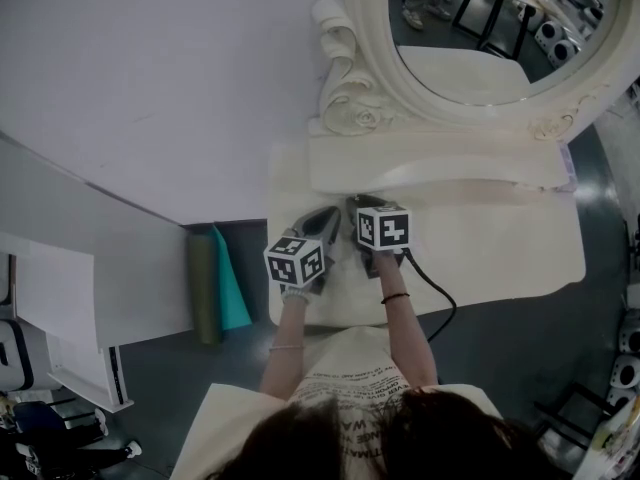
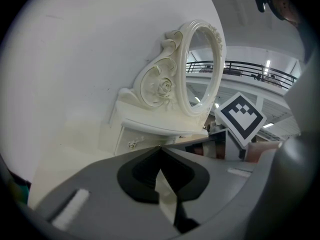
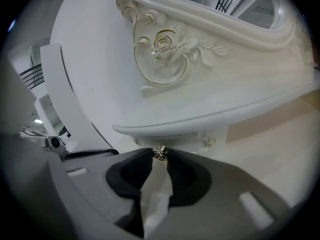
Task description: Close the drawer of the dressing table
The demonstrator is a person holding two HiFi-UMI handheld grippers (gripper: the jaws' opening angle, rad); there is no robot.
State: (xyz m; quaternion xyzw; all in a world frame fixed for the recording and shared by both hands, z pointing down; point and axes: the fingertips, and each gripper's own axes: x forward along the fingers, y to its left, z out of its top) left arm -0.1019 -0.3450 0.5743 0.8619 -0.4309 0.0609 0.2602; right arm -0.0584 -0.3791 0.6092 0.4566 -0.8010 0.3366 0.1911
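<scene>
Cream dressing table (image 1: pixel 500 248) bears an oval mirror (image 1: pixel 480 28) (carved frame).

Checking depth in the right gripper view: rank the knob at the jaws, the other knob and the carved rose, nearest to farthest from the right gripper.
1. knob, gripped by the right gripper.
2. other knob, just to the right.
3. carved rose, high above.

I count one dressing table (image 1: pixel 520 253), with one oval mirror (image 1: pixel 480 23) at its back edge. One person (image 1: pixel 350 398) at its front edge holds two grippers, a left gripper (image 2: pixel 160 148) and a right gripper (image 3: pixel 160 155), each with one marker cube. Two small knobs show: a first knob (image 3: pixel 160 152) and a second knob (image 3: pixel 208 141). Off the table's left edge stand one green roll (image 1: pixel 204 293) and one teal sheet (image 1: pixel 232 288).
</scene>
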